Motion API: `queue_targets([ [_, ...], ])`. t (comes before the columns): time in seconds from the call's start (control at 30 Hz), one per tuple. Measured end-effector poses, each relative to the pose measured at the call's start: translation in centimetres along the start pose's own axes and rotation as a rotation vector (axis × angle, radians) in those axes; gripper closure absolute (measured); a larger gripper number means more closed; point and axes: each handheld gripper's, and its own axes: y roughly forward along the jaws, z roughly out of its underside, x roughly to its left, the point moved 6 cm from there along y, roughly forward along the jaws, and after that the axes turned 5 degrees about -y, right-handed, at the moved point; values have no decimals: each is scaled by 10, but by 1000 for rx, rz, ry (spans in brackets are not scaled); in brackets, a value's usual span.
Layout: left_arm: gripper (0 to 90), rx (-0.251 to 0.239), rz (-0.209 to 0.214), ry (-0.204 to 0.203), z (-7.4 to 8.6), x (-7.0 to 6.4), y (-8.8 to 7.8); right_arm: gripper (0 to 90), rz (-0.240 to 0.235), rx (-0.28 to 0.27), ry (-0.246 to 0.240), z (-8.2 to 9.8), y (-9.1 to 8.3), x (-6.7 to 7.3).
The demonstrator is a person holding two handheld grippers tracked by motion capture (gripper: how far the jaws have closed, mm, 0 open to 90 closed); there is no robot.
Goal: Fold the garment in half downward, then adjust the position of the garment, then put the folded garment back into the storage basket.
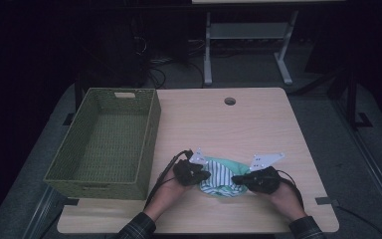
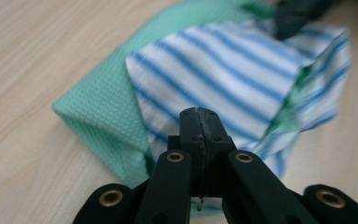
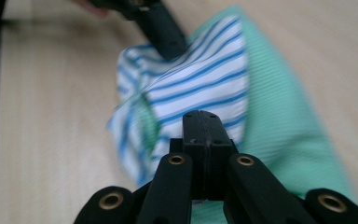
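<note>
Lying near the table's front edge, a folded cloth shows white fabric with blue stripes on top and green underneath. The left gripper and right gripper meet it from either side; in each gripper view the jaws are pressed together, pinching the striped fabric's near edge. Farther back at the left stands a green woven basket with nothing inside it.

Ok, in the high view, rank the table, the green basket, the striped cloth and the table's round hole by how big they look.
1. Table
2. Basket
3. Cloth, bunched between the left gripper and right gripper
4. Hole
</note>
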Motion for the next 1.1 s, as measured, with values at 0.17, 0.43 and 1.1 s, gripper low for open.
queue_targets([
  [0.17, 897, -52, 48, -30, -5, -14, -13, 900, 50, -26, 9, -13, -2, -22],
  [0.43, 897, -52, 109, -17, 1, -39, -13, 900, 88, -29, 45, -36, 12, -60],
  [1.1, 897, 26, 137, 14, 12, -54, 16, 899, 36, 83, 73, -16, 47, -76],
])
